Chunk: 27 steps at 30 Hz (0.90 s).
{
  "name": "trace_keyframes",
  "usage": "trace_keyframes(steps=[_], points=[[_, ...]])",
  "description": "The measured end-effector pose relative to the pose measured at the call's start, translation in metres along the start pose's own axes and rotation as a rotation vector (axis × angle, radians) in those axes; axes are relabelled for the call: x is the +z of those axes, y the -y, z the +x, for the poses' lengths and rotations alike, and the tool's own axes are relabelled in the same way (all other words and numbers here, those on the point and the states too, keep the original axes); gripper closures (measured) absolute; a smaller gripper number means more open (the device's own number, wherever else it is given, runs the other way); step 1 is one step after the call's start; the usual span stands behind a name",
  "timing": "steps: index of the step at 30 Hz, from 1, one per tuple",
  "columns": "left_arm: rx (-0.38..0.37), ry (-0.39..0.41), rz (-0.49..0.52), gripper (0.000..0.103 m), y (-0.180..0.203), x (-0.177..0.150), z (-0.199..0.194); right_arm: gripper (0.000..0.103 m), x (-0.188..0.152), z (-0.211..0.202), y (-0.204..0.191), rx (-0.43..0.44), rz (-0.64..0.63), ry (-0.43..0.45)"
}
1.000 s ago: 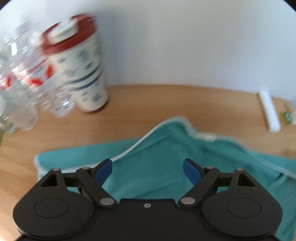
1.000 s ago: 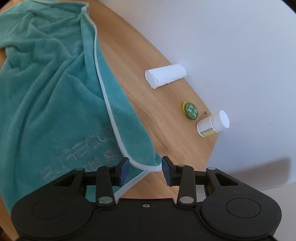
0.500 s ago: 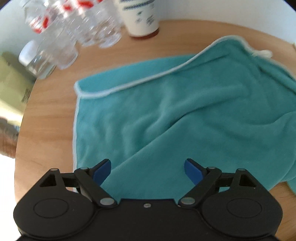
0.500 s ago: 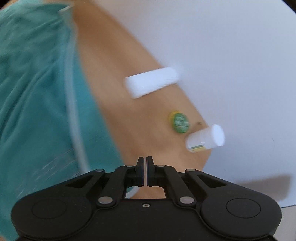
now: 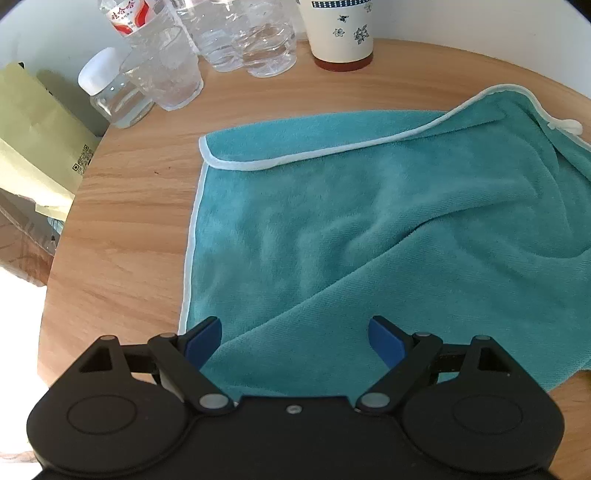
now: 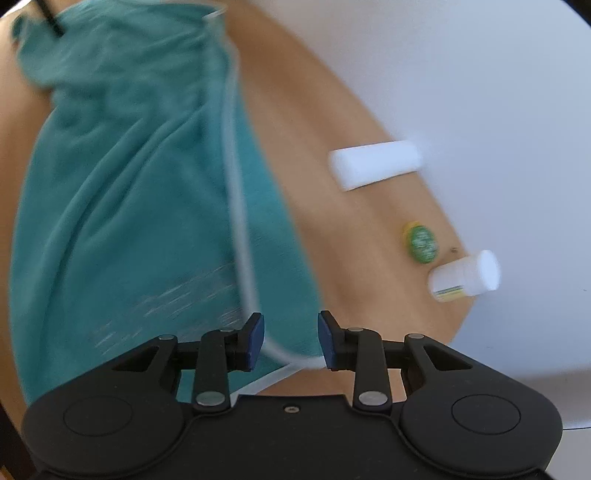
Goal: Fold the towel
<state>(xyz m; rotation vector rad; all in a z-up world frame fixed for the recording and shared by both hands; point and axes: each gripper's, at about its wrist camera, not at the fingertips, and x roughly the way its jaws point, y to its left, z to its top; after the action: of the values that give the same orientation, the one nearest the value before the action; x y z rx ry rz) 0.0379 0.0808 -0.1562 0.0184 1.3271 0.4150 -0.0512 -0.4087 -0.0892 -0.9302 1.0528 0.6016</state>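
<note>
In the left wrist view, a teal towel [image 5: 369, 229] with pale piping is being shown lying rumpled on a round wooden table [image 5: 122, 229], one far edge being turned back over itself and a small white loop tag [image 5: 565, 126] sitting at its far right corner. The left gripper [image 5: 295, 338] is being held wide open just above the towel's near edge, its blue pads [image 5: 203, 339] gripping nothing. Beyond the towel, clear plastic water bottles [image 5: 162, 62], a small white-capped jar [image 5: 114, 92] and a floral paper cup [image 5: 341, 33] are standing along the table's far rim, and a yellow-green paper packet [image 5: 37, 147] is leaning beside the table on the left. In the right wrist view, which is blurred, the same towel [image 6: 129, 192] is being seen stretching away on the left, its piped corner lying between the parted fingers of the right gripper [image 6: 291, 339], which is partly open and not clamped on the cloth. To the right, well apart from the towel, a white roll [image 6: 375, 166], a green-and-yellow round lid [image 6: 421, 242] and a white pill bottle [image 6: 463, 275] on its side are lying on the table [image 6: 332, 110] near its rim.
</note>
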Motion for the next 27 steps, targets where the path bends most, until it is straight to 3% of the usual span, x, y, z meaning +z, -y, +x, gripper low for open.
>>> trace_keyframes(steps=[2, 7, 8, 9, 15, 23, 25, 27], points=[[0.011, -0.006, 0.006, 0.015, 0.000, -0.002, 0.001, 0.067, -0.003, 0.002, -0.008, 0.006, -0.009, 0.000], [0.009, -0.013, -0.005, 0.015, -0.002, -0.003, 0.002, 0.071, -0.006, 0.017, -0.023, -0.116, -0.148, 0.000], [0.011, -0.013, -0.005, 0.014, -0.001, -0.002, 0.002, 0.090, -0.006, 0.017, -0.025, -0.140, -0.171, 0.003], [0.013, -0.013, -0.006, 0.012, -0.001, -0.002, 0.002, 0.101, -0.005, 0.020, -0.025, -0.149, -0.188, -0.014], [0.021, -0.018, -0.020, 0.010, -0.002, -0.003, 0.002, 0.101, 0.009, 0.006, 0.008, -0.166, -0.047, 0.019], [0.033, -0.023, -0.026, 0.005, -0.003, -0.002, 0.003, 0.100, 0.034, 0.047, 0.076, -0.204, 0.103, 0.004], [0.038, -0.027, -0.021, 0.005, -0.003, -0.002, 0.003, 0.096, 0.033, 0.058, 0.081, -0.224, 0.101, -0.014], [0.046, -0.031, -0.015, 0.005, -0.002, -0.001, 0.003, 0.081, 0.031, 0.058, 0.084, -0.220, 0.100, -0.018]])
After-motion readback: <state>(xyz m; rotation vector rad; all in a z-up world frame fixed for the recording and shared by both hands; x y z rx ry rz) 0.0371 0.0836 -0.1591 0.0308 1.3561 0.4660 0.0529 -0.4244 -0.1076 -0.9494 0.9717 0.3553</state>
